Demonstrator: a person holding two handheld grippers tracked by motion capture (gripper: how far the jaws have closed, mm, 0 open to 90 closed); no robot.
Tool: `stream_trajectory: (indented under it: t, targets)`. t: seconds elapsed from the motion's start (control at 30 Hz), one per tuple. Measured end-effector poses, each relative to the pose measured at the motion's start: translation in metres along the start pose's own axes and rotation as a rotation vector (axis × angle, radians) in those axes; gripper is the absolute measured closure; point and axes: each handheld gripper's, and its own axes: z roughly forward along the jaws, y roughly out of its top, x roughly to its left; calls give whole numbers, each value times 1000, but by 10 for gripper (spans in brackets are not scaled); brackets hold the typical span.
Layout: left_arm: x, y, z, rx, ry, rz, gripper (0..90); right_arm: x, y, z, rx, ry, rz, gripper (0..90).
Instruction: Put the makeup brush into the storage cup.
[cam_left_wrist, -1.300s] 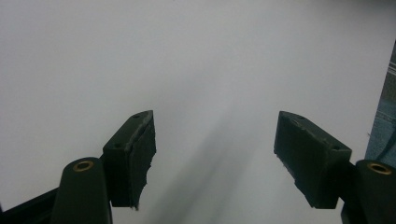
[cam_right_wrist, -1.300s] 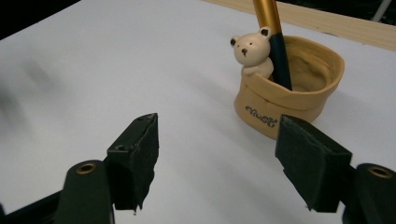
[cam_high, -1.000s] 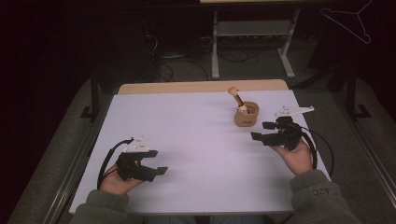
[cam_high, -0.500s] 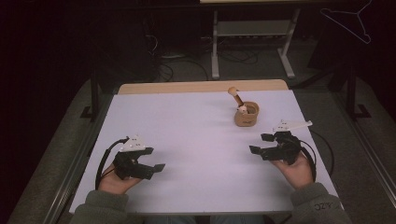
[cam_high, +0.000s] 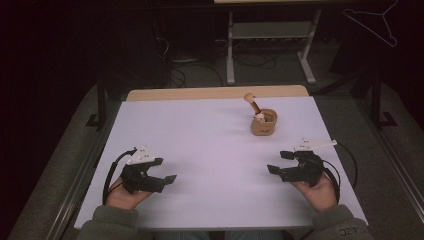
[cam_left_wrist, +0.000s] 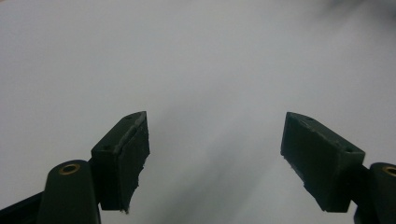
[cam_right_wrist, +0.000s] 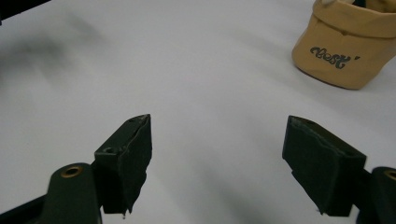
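Note:
A small tan pot (cam_high: 263, 124) stands on the white table (cam_high: 210, 135) at the back right, with a round-topped wooden stick (cam_high: 251, 102) leaning out of it. The right gripper view has the pot (cam_right_wrist: 345, 51) at its top right, with dark script on its side. My right gripper (cam_high: 276, 161) hovers near the front right, well short of the pot. Its jaws have just been opening and stand open, with nothing between them (cam_right_wrist: 217, 158). My left gripper (cam_high: 166, 170) sits at the front left, open and empty after widening a little, over bare table (cam_left_wrist: 215, 154).
A wooden strip (cam_high: 215, 93) borders the table's far edge. Behind it on the dark floor are a metal stand (cam_high: 270, 45) and cables. A wire hanger (cam_high: 375, 22) hangs at the top right.
My right hand has drawn back from beside the pot toward the table's near edge and sunk a little. Both grippers' jaws stand slightly wider. The left hand has stayed put.

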Motion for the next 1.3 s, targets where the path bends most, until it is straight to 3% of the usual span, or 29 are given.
stream_trajectory:
  t: [0.23,0.47,0.73,1.3]
  targets:
    - [-1,-4,2,-6,-1,-24,224,2,-6,-2,-8,2,1,219]
    - [0,-8,3,-3,2,-6,217,3,-13,-3,-6,8,12,207]
    - [1,-11,6,7,-4,-23,195,7,-18,-7,-8,8,8,179]
    - [1,-13,11,21,-7,-16,164,10,-19,-9,-26,-6,-8,141]
